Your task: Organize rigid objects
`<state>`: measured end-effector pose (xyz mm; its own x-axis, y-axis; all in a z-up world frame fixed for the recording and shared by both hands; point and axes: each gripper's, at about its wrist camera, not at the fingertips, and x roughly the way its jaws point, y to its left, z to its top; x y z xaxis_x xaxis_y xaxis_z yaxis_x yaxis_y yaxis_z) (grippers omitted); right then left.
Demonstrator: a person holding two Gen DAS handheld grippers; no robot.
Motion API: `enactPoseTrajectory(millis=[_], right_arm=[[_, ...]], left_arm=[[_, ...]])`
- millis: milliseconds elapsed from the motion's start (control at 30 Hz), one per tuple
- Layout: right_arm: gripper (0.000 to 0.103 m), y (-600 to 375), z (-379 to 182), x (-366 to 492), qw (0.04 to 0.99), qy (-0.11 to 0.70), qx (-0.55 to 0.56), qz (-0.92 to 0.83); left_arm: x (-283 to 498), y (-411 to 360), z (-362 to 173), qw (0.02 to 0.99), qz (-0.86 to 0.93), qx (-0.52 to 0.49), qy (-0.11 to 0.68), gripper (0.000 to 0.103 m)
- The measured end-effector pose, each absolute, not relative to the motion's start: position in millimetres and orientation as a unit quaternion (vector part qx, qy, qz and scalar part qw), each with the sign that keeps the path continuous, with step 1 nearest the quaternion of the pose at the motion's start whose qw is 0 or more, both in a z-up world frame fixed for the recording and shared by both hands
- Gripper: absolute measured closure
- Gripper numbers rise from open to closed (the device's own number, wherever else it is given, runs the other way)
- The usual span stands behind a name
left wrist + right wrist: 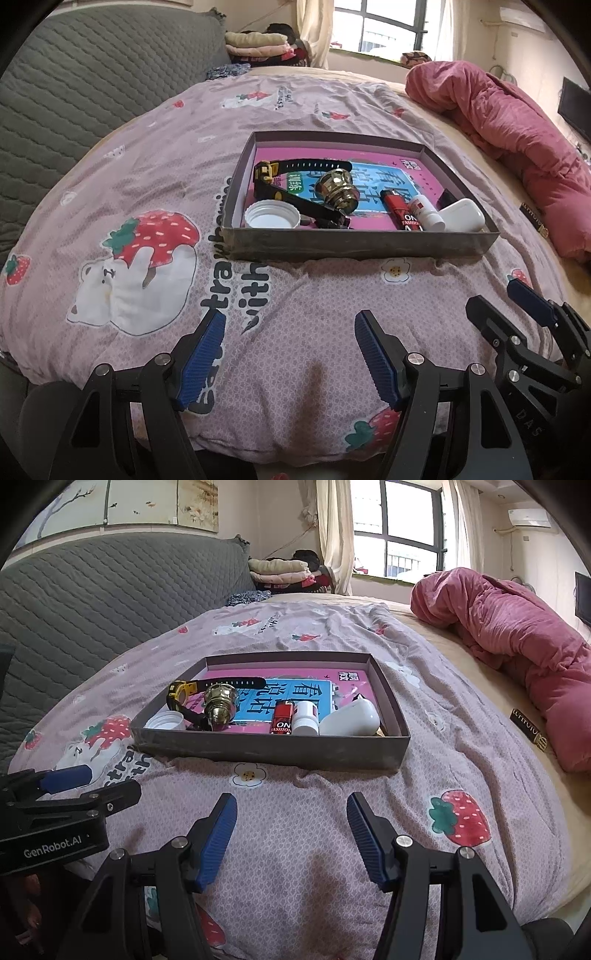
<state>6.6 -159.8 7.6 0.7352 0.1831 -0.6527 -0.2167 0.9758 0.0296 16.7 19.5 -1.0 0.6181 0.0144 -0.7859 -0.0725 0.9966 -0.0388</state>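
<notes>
**Both grippers waiting in front of the filled box**

I am holding my left gripper [290, 354] and right gripper [291, 834] side by side over the strawberry bedspread [295, 794], both angling down, jaws spread, nothing between them. The grey box [273, 747] is lying just ahead, with the watch [184, 694], brass knob [220, 705], white cap [164, 722], red lighter [282, 718], small white bottle [306, 718] and white case [349, 720] inside. Everything looks gathered, so I am judging that any further pick should come from above, clearing the near wall.
</notes>
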Motion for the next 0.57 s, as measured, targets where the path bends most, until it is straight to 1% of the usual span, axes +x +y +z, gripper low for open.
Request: enactPoseTrajectory(millis=[300,567], right_arm=[[0.042,-157.9,8.6,5.3,0.931,0.347,-0.028,0.109],[0.042,-160.9,9.2,7.4,0.931,0.347,-0.028,0.104]], left_arm=[[16.2,18.6,-0.7,0.900,0.026,-0.026,0.435,0.029],[16.6,20.6,0.1,0.903,0.014,-0.039,0.428,0.029]])
